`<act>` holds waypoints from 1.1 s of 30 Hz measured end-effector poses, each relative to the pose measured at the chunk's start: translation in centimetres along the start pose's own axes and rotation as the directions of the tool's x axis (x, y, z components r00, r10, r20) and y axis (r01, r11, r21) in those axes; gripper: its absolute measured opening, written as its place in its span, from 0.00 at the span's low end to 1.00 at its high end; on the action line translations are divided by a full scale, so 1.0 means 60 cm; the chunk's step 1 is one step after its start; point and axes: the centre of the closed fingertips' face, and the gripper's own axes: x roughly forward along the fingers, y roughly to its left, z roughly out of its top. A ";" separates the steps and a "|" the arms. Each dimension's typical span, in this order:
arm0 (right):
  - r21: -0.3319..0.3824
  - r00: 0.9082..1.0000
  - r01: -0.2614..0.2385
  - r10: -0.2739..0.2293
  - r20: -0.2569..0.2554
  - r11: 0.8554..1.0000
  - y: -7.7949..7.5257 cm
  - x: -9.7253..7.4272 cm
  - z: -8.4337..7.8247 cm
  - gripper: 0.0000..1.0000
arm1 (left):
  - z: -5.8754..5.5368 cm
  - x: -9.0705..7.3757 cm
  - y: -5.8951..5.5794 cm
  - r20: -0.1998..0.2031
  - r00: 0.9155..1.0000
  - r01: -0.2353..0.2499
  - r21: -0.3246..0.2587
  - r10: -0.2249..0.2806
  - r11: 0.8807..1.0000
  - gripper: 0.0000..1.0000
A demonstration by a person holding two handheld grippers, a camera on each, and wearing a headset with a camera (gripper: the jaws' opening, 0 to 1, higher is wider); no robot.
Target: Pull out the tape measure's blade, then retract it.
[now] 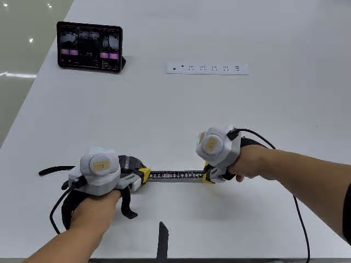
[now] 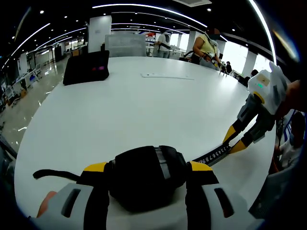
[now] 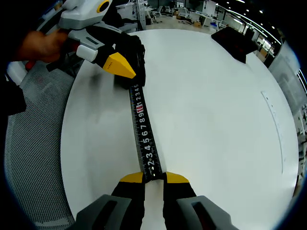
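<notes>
Black, white and yellow against a plain white surface [image 1: 164,109].

The tape measure [image 2: 144,184] has a black case. Its blade [image 3: 143,134] is dark, printed with white numerals and tick marks, with one mark in red. The left gripper [image 1: 143,174] and right gripper [image 3: 153,177] each have a white-grey body, black jaws tipped in yellow, a tan round label on top, a small green light and a black cable. The tablet [image 1: 89,46] is black, its screen showing dark tiles with pink and purple bands. The power strip [image 1: 207,68] is white and the floor [image 1: 22,44] is a glossy pale grey-green.
</notes>
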 end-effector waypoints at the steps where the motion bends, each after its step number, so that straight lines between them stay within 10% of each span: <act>1: -0.003 1.000 -0.001 0.001 0.001 1.000 0.000 0.000 0.000 0.10 | 0.000 0.000 0.000 -0.001 1.000 0.000 -0.002 0.000 1.000 0.60; 33: 0.013 0.998 0.007 -0.008 0.065 1.000 0.005 0.013 0.029 0.10 | -0.001 0.001 -0.002 0.006 1.000 0.006 -0.008 -0.005 1.000 0.60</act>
